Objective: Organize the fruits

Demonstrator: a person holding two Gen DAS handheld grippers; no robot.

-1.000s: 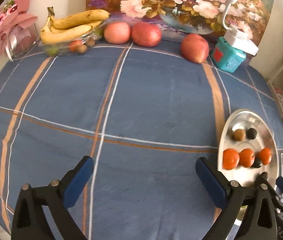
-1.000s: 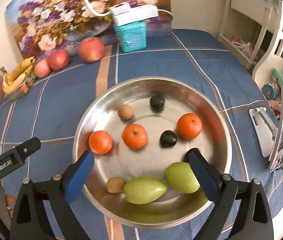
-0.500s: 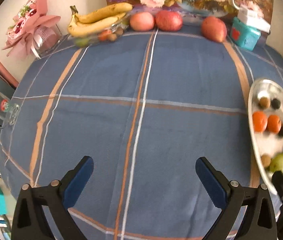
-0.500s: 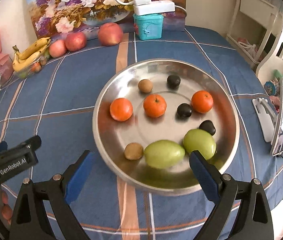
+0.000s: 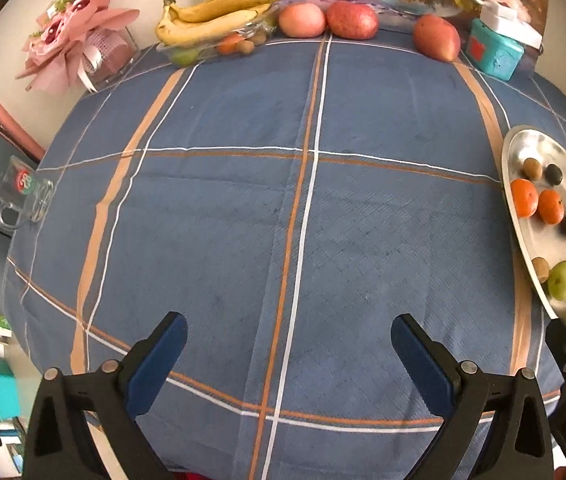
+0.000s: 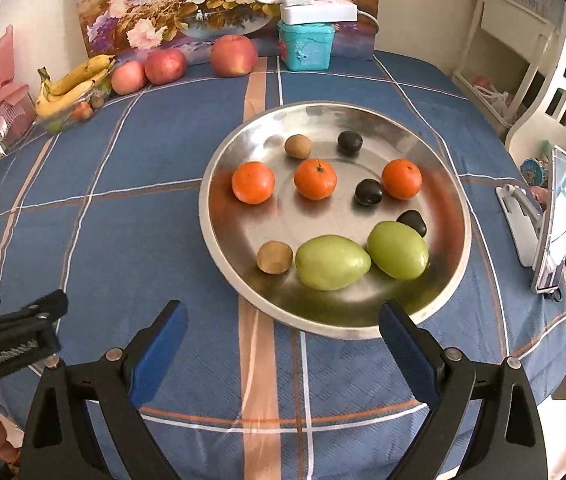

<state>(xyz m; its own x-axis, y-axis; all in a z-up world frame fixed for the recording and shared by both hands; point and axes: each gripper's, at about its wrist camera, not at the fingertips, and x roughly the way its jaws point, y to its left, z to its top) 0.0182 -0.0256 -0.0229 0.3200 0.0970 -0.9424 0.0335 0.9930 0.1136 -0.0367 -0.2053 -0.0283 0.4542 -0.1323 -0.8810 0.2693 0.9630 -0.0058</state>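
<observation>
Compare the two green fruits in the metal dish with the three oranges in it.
The two smooth green oval fruits are larger and egg-shaped; the three round oranges are smaller and rounder. The green ones touch each other near the round steel dish's front rim; the oranges lie apart in a row across its middle. All rest loose in that dish, with neither hand-held gripper touching them.

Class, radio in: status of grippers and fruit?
Left gripper open, empty. Right gripper open, empty, short of the steel plate. Apples still off the plate. Nothing in the way.

A blue plaid cloth with orange and white stripes (image 6: 143,168) covers the round counter. A floral painting (image 6: 187,0) leans against the cream wall (image 6: 415,4); white shelving (image 6: 519,52) stands at right.
</observation>
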